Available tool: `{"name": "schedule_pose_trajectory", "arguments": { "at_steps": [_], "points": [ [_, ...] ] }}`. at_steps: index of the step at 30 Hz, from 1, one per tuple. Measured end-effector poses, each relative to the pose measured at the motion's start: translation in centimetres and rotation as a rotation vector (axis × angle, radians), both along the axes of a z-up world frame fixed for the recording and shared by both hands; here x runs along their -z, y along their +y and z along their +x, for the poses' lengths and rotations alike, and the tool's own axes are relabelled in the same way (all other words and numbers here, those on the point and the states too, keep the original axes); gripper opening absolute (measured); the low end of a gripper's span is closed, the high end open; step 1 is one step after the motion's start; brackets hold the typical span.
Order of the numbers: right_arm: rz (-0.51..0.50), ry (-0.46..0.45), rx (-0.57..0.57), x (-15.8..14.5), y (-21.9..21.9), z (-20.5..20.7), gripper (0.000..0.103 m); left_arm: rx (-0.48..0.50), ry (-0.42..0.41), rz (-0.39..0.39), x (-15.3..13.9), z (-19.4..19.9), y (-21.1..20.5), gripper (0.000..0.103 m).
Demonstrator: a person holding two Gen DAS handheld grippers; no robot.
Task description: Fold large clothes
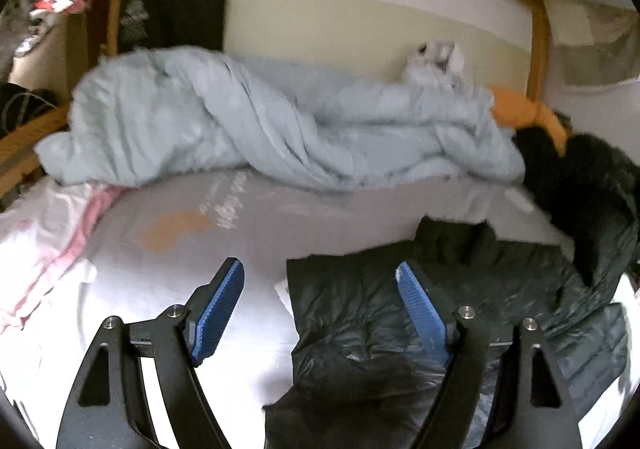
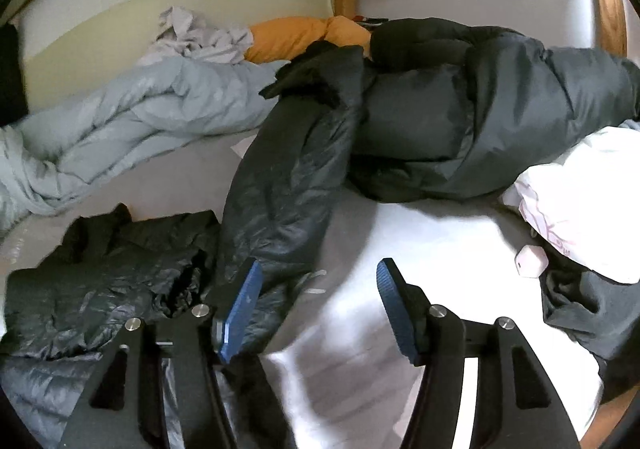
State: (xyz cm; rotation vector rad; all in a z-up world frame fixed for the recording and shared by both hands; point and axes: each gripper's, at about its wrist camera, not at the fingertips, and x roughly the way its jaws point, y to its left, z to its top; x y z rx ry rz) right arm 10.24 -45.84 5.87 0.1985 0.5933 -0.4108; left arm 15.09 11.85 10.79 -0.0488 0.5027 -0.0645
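Observation:
A dark quilted puffer jacket (image 1: 400,321) lies partly folded on the bed, under and to the right of my left gripper (image 1: 320,273), which is open and empty above the jacket's left edge. In the right wrist view the same jacket (image 2: 100,281) lies at lower left, with a long part of it (image 2: 280,185) stretching away up the bed. My right gripper (image 2: 318,269) is open and empty, its left finger over that part's lower end, its right finger over the bare sheet (image 2: 400,233).
A crumpled pale blue duvet (image 1: 248,129) lies across the far side of the bed. A dark grey coat (image 2: 500,109) is heaped at the right, an orange pillow (image 2: 296,33) behind it. White-pink fabric (image 2: 580,201) and a small white box (image 2: 530,261) lie at right.

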Motion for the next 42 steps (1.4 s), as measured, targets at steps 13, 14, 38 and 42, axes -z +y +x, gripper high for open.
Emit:
{"name": "schedule_pose_trajectory", "arguments": {
  "at_steps": [13, 14, 38, 42],
  "points": [
    [-0.120, -0.051, 0.060, -4.9, -4.8, 7.4, 0.076, -0.083, 0.046, 0.011, 5.9, -2.3, 0.4, 0.078],
    [-0.147, -0.055, 0.069, -5.1, -5.0, 8.2, 0.076, -0.088, 0.058, 0.019, 6.4, -1.9, 0.4, 0.078],
    [0.043, 0.067, -0.501, 1.3, 8.4, 0.0, 0.004, 0.019, 0.017, -0.022, 5.2, -4.4, -1.2, 0.078],
    [-0.033, 0.156, -0.461, 3.5, 9.2, -0.3, 0.012, 0.026, 0.020, -0.003, 5.4, -4.5, -1.8, 0.078]
  ]
}}
